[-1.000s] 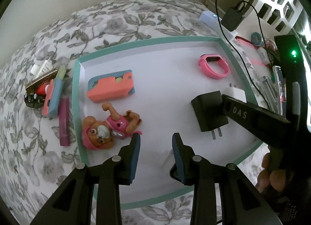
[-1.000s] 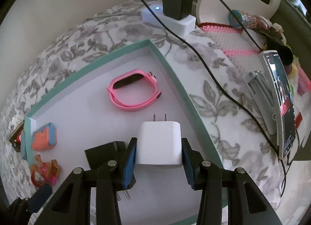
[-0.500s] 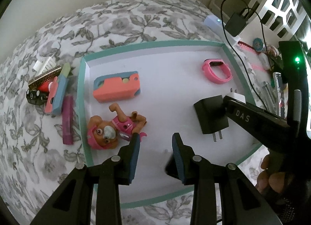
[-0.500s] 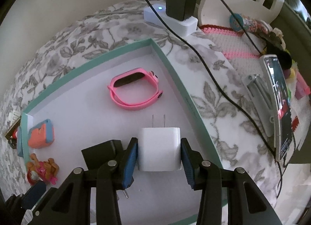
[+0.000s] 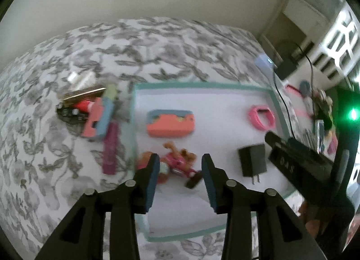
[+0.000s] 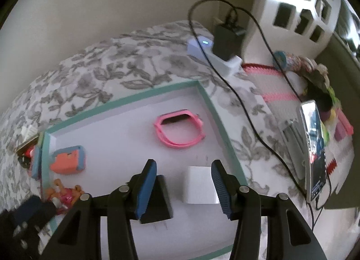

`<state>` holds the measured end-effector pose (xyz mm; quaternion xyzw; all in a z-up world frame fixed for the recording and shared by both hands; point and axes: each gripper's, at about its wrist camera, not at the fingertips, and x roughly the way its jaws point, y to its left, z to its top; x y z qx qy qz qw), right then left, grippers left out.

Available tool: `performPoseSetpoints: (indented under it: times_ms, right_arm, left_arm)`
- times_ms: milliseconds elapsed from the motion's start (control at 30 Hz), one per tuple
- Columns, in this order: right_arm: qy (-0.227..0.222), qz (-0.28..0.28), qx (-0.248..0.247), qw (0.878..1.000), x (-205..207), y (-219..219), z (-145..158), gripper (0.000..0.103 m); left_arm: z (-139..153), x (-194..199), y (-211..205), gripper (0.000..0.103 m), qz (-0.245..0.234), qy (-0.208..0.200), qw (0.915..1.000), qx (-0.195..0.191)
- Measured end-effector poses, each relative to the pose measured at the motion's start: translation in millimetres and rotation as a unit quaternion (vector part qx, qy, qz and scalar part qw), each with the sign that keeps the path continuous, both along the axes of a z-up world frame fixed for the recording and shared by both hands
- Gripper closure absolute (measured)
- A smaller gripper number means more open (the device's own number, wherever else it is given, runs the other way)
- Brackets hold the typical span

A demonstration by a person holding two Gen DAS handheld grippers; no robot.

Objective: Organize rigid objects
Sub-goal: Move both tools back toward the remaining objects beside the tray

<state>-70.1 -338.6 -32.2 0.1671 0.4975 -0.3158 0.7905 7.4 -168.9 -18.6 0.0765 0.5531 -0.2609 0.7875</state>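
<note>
- Two views, left wrist first: the left gripper (image 5: 180,170), jaws just widened and holding nothing, hangs over the tray's (image 5: 225,85) near half, where bare floor lies. The toy dog (image 5: 177,163) shows between the fingers; the case (image 5: 169,123), band (image 5: 261,118) and black charger (image 5: 252,162) lie spread apart.
- Right wrist: the right gripper (image 6: 183,183), jaws just opened, stands clear of the white charger (image 6: 200,184) lying near the tray's right rim.

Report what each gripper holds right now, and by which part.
Nothing is held. The right gripper has just been opening off the white charger, which lies between its pads; the left gripper, also opening, is empty.
</note>
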Motion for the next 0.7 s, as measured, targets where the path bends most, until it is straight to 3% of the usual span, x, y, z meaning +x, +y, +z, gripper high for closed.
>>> performPoseSetpoints:
  times_ms: [167, 267, 333, 433, 500, 700]
  right_arm:
    - [0.004, 0.036, 0.005, 0.999, 11, 19, -3, 0.045]
    - [0.002, 0.048, 0.008, 0.999, 15, 29, -4, 0.041]
    - [0.001, 0.059, 0.011, 0.998, 20, 37, -5, 0.037]
    - [0.002, 0.080, 0.018, 0.997, 27, 50, -8, 0.033]
    - [0.004, 0.091, 0.014, 0.996, 31, 58, -10, 0.030]
    - [0.001, 0.118, 0.003, 0.993, 39, 75, -10, 0.017]
  left_arm:
    - [-1, 20, 27, 0.050, 0.055, 0.000, 0.9985, 0.009]
    - [-6, 33, 45, 0.038, 0.090, 0.005, 0.9957, 0.022]
    - [-10, 40, 55, 0.037, 0.107, 0.007, 0.9938, 0.030]
    - [-16, 46, 68, 0.035, 0.125, 0.010, 0.9911, 0.044]
    - [-18, 49, 73, 0.027, 0.133, 0.009, 0.9898, 0.049]
    - [-22, 56, 86, 0.024, 0.150, 0.006, 0.9869, 0.059]
